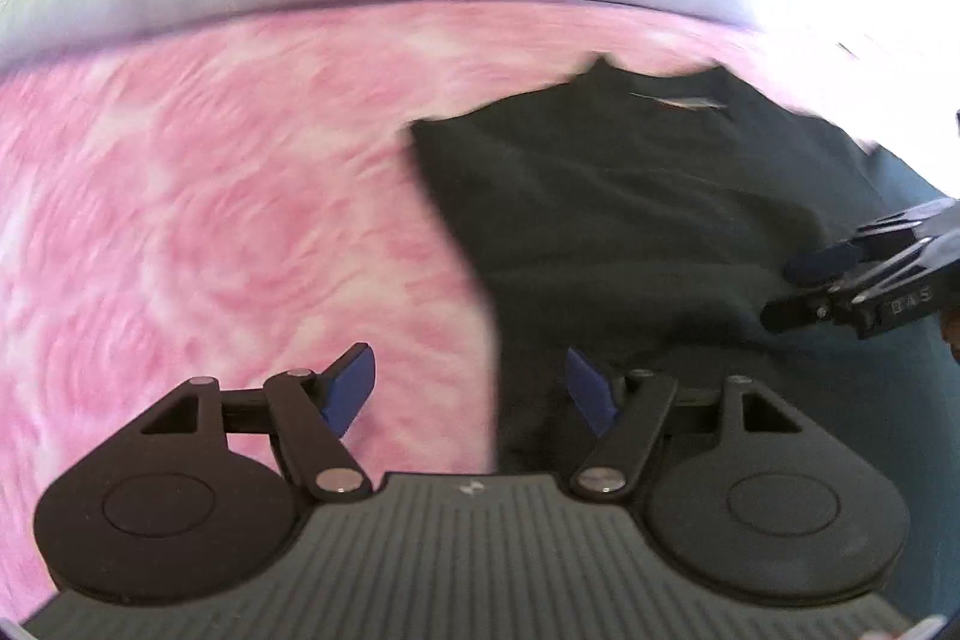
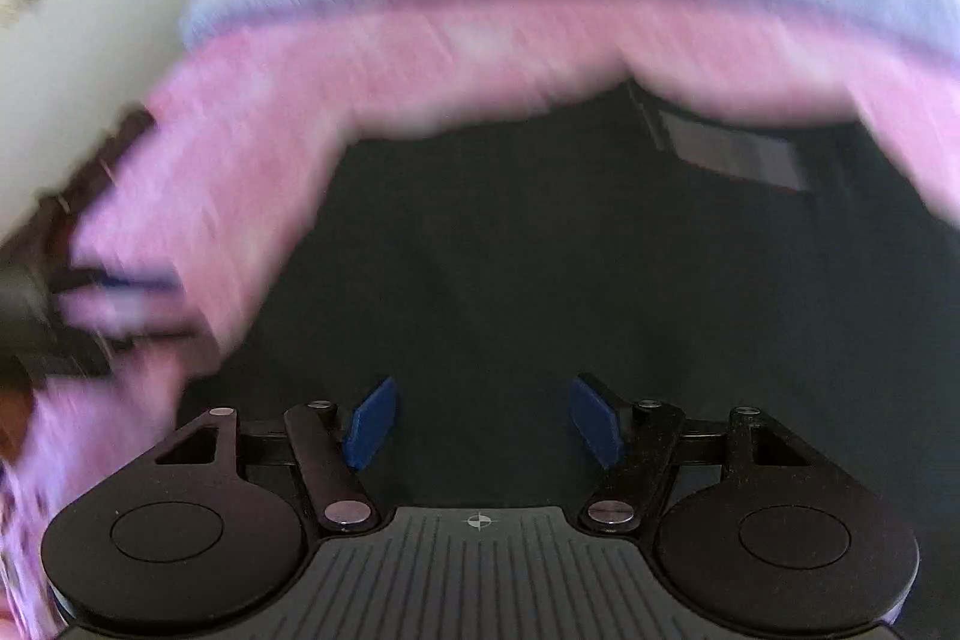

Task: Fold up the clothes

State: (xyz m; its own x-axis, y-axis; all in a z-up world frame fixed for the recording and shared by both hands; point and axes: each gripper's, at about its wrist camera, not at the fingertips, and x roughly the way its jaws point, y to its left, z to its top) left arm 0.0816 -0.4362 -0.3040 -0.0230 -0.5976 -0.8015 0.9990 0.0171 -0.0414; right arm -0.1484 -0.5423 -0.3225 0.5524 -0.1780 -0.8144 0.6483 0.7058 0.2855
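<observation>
Left gripper (image 1: 471, 388): released, blue pads over the garment's left edge.
Right gripper (image 2: 480, 421): released, above garment.
Garment (image 1: 630, 232): dark, smooth, flat on pink mottled fleece blanket (image 1: 210, 196).

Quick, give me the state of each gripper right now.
Left gripper: open, holding nothing, over the edge of the dark green cloth garment.
Right gripper: open, empty.

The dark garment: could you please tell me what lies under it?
The dark garment lies on a pink patterned cover, which shows around its edges. Anything directly beneath the garment is hidden.
</observation>
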